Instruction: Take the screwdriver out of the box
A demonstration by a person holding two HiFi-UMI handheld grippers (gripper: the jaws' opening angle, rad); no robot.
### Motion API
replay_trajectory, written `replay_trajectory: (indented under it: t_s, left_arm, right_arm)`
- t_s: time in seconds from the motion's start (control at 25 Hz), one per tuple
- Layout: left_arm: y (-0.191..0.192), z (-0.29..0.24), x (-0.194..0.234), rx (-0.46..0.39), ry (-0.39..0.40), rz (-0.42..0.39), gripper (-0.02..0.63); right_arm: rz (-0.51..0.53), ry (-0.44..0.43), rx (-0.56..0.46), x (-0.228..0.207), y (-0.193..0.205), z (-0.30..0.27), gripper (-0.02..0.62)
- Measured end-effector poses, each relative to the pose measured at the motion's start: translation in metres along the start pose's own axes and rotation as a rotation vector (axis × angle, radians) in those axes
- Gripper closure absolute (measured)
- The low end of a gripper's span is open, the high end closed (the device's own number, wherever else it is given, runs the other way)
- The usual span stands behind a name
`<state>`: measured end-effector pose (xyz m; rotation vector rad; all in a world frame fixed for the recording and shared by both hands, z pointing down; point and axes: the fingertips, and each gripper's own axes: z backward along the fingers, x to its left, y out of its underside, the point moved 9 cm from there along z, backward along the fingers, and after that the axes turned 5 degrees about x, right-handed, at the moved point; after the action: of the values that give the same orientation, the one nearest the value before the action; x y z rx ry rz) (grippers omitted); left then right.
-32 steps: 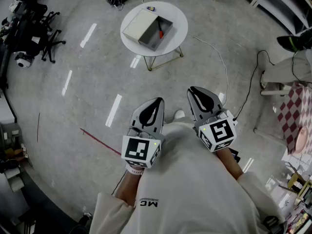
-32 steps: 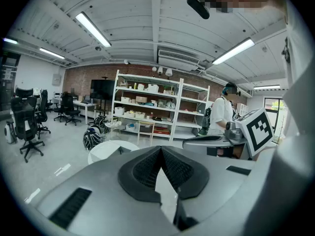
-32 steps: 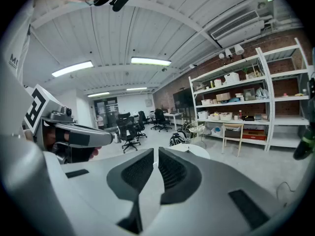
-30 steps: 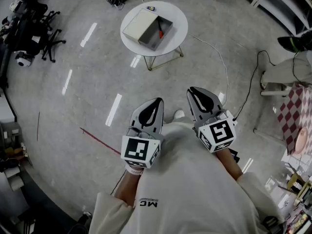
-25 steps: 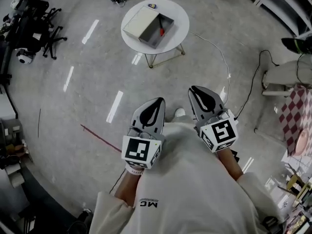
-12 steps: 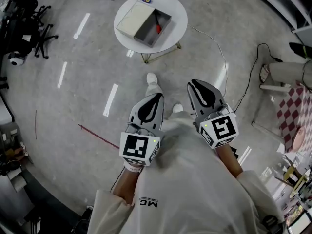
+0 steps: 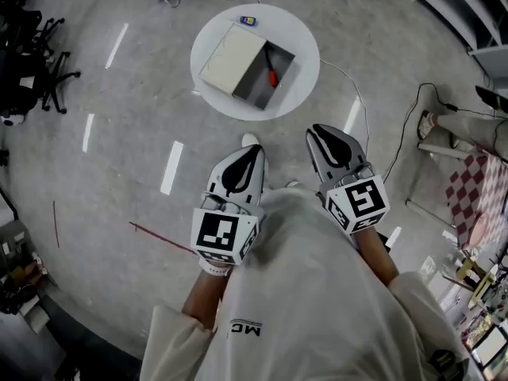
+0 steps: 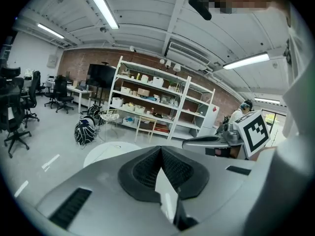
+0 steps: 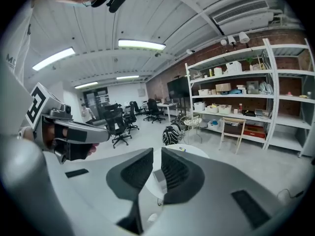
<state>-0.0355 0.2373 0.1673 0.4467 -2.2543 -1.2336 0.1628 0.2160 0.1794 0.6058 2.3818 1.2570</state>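
Floor: pale grey polished concrete (image 7: 127, 133), wide open stretch between the person and the task's things.
Bench: small round white bench (image 7: 302, 42) on thin legs, well ahead of both grippers.
Box: shallow grey box (image 7: 255, 86) near the bench's middle, open, its beige lid (image 7: 230, 56) lying alongside to the left.
Left gripper (image 7: 254, 151): held low at the waist, aimed forward, tips closed together, nothing between them.
Right gripper (image 7: 316, 132): level with the other, jaws a narrow slit apart, empty, bench and box visible through the gap.
Screwdriver (image 7: 271, 76): red-handled, lying inside the box's open half towards its right wall; shaft too small to fix the long axis.
Bearing: straight ahead and slightly left of the right gripper, probably the nearer of the two; a step closer needed before any reach down into the box.
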Motion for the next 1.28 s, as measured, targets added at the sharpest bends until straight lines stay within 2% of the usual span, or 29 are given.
replay_trajectory:
  t_s: [0.2,0.28,0.36,0.56,0.68,1.04,1.28]
  left_arm:
    - [-0.019,-0.022,0.059,0.021,0.066,0.02,0.6]
    - [-0.024,-0.031,0.077,0.036,0.088,0.016,0.6]
    - [-0.027,-0.04,0.09,0.052,0.099,0.012,0.6]
    - [-0.025,-0.065,0.113,0.098,0.098,0.026,0.6]
    - [-0.022,-0.082,0.123,0.12,0.086,0.014,0.6]
    - [0.011,-0.117,0.14,0.197,0.07,0.038,0.6]
    - [0.033,-0.141,0.153,0.242,0.042,0.098,0.6]
  right_arm:
    - [-0.018,0.058,0.054,-0.003,-0.026,-0.053,0.501]
    - [-0.033,0.068,0.083,-0.006,-0.033,-0.075,0.478]
    - [-0.058,0.07,0.108,-0.012,-0.037,-0.095,0.454]
    - [-0.107,0.061,0.183,-0.028,-0.03,-0.139,0.443]
    - [-0.083,0.06,0.25,-0.04,-0.022,-0.166,0.443]
    - [-0.136,0.08,0.385,-0.074,0.022,-0.236,0.443]
    - [-0.182,0.083,0.501,-0.092,0.057,-0.282,0.443]
